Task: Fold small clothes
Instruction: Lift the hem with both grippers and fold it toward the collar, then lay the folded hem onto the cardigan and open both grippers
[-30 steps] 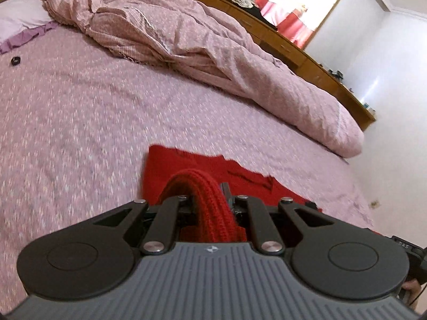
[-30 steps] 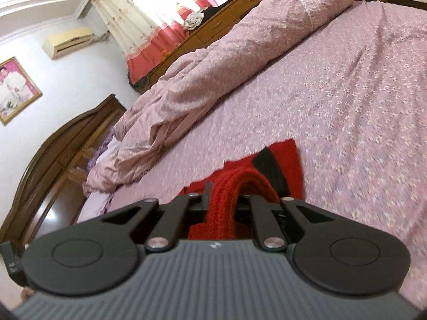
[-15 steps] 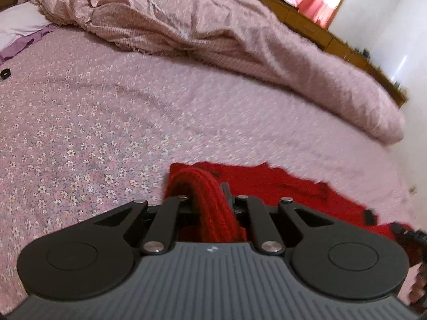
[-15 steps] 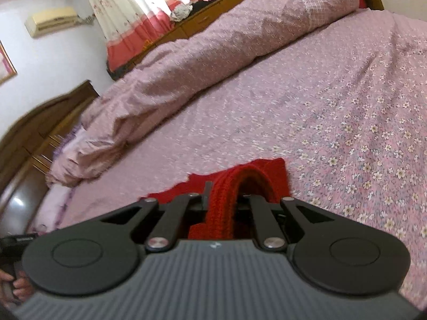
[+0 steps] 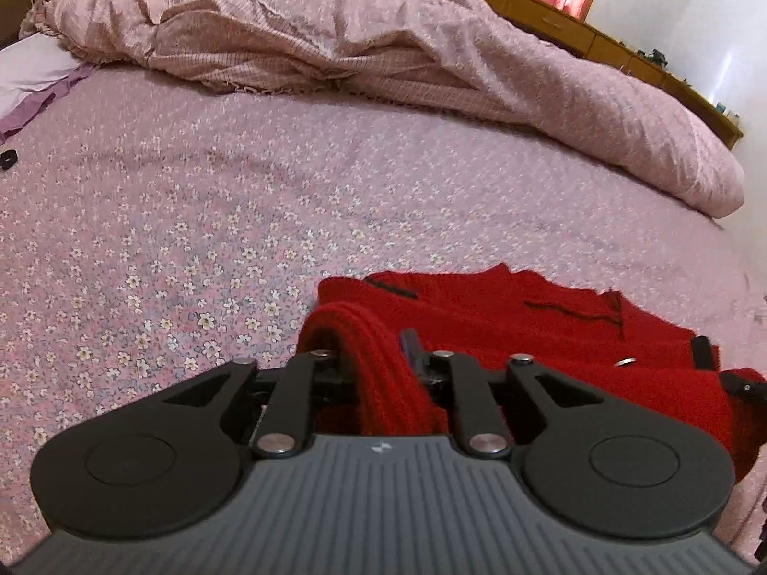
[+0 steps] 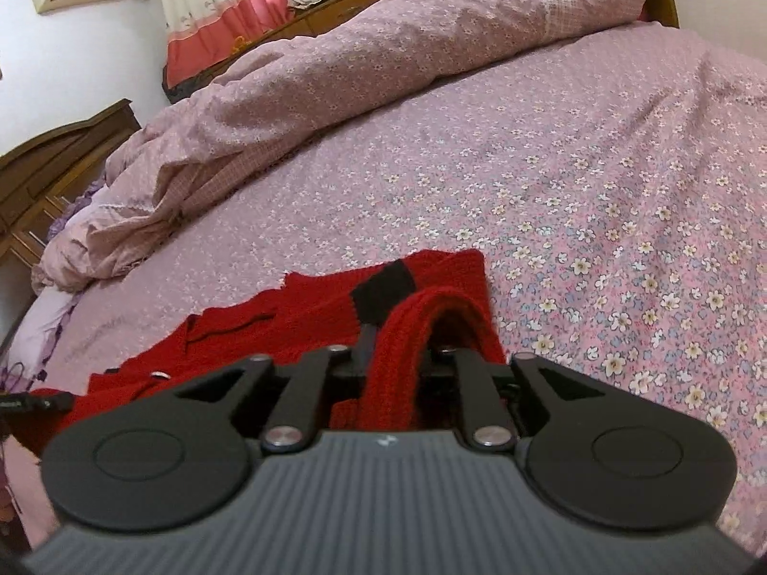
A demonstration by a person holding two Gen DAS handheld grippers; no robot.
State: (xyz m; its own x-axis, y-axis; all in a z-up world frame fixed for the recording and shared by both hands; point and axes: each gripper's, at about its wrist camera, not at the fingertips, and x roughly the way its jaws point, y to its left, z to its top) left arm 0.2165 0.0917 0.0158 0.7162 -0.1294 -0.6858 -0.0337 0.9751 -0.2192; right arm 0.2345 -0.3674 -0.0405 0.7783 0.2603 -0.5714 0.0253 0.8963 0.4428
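A red knitted garment [image 5: 527, 330] with black trim lies on the flowered pink bed sheet [image 5: 191, 220]. My left gripper [image 5: 378, 359] is shut on a bunched fold of the garment at its left edge. In the right wrist view the same garment [image 6: 307, 316] spreads to the left, with a black patch [image 6: 383, 285] on it. My right gripper [image 6: 398, 350] is shut on a fold at the garment's right edge. The fingertips of both grippers are hidden by the knit. The other gripper's tip shows at the far right of the left wrist view [image 5: 743, 383].
A rumpled pink quilt [image 5: 383, 43] lies along the far side of the bed and shows in the right wrist view [image 6: 383, 57] too. A pillow [image 5: 29, 72] is at the far left. A small black object [image 5: 8, 158] lies on the sheet. A wooden headboard [image 6: 57, 153] stands left.
Both grippers have lowered with the garment still held. The garment now lies spread wider and flatter on the sheet between them.
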